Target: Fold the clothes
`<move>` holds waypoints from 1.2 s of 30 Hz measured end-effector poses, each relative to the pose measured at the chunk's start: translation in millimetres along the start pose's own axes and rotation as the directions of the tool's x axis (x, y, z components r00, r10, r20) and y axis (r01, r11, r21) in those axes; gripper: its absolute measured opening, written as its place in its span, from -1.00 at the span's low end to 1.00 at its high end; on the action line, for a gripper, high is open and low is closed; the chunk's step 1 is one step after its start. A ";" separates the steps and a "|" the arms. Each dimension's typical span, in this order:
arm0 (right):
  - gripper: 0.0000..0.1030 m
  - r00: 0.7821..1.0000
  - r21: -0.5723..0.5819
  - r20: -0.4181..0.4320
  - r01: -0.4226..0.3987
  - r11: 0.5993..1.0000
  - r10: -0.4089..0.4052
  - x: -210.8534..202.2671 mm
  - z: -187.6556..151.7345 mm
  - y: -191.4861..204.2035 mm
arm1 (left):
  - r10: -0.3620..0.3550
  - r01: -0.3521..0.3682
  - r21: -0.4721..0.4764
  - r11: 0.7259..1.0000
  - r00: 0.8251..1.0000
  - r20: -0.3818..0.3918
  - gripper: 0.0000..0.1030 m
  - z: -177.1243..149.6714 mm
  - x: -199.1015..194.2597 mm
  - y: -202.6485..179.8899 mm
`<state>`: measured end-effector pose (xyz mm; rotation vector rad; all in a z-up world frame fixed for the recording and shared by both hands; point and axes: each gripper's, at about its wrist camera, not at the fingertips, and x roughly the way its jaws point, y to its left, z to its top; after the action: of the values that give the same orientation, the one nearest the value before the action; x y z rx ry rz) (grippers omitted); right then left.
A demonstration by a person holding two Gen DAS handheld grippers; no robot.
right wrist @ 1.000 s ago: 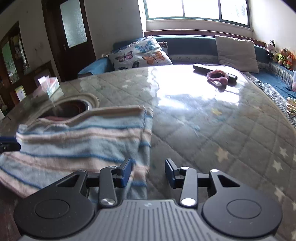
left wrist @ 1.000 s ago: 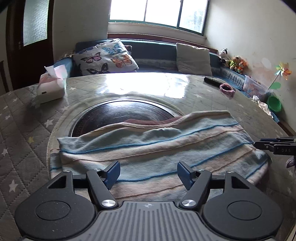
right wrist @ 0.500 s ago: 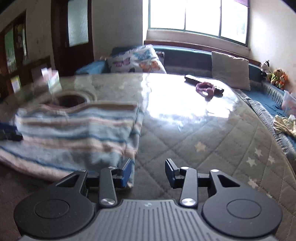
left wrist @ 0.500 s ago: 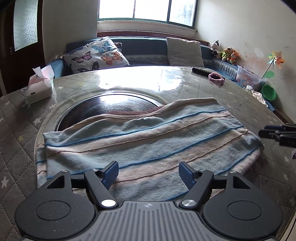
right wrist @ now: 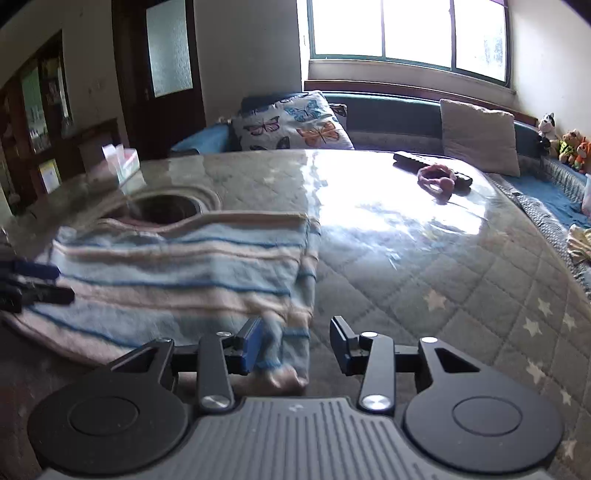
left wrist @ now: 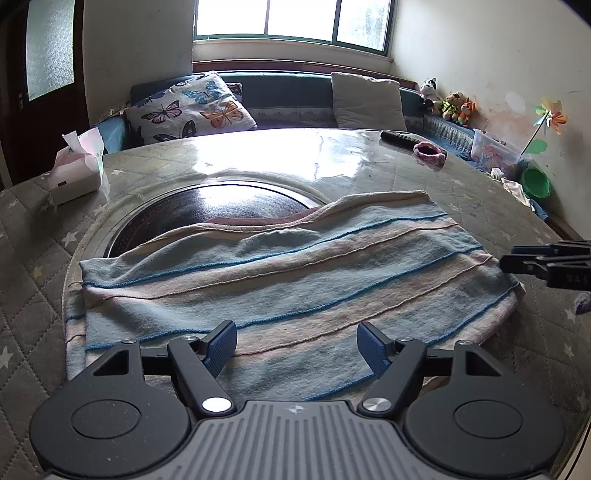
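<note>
Two grippers hang over one striped garment (left wrist: 288,280) spread on the quilted table (left wrist: 480,206), its far edge lapping over the dark round inset (left wrist: 207,210) in the middle. A pinkish layer shows under that far hem, so the cloth lies at least doubled; whether that is a fold made or just how it was laid, I can't say from here.

The left gripper (left wrist: 296,341) sits low at the near edge, jaws spread wide, nothing between them, the cloth passing below. The right gripper (right wrist: 295,341) is at the garment's right end, jaws also apart, and the near right corner of the fabric lies in the gap without being pinched. Both point roughly toward the window (left wrist: 291,18), level with each other.

If a fold comes next, doing it well would mean each gripper closing on the whole thickness at its edge, not only the top layer, and taking matching spots so the stripes stay parallel. Lifting evenly and keeping the cloth taut between the two would stop a sag in the middle. The soft knit looks likely to slip and bunch, so a deep bite beats a tip pinch. The tissue box (left wrist: 75,173) and the pink band (left wrist: 430,151) sit well apart, out of the way
</note>
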<state>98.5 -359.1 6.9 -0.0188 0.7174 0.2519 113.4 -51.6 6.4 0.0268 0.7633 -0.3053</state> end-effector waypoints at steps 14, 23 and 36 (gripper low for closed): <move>-0.67 1.000 0.141 -0.016 -0.021 0.990 0.024 19.0 16.7 -4.2 | 0.026 -0.024 -0.060 0.998 0.999 0.034 0.42 17.2 11.2 5.5; -0.88 0.999 0.207 -0.017 -0.033 0.978 0.038 22.4 24.8 -4.4 | 0.041 -0.038 -0.130 0.991 0.999 0.020 -0.18 41.1 50.6 6.2; -0.88 0.999 0.192 -0.016 -0.045 0.980 0.049 27.0 20.8 -4.8 | 0.112 -0.112 -0.084 0.990 0.994 0.003 -0.33 60.4 84.9 4.2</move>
<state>132.7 -355.7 4.7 0.1794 0.7605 0.2273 213.3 -78.0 -8.3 -0.0102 0.7630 -0.1666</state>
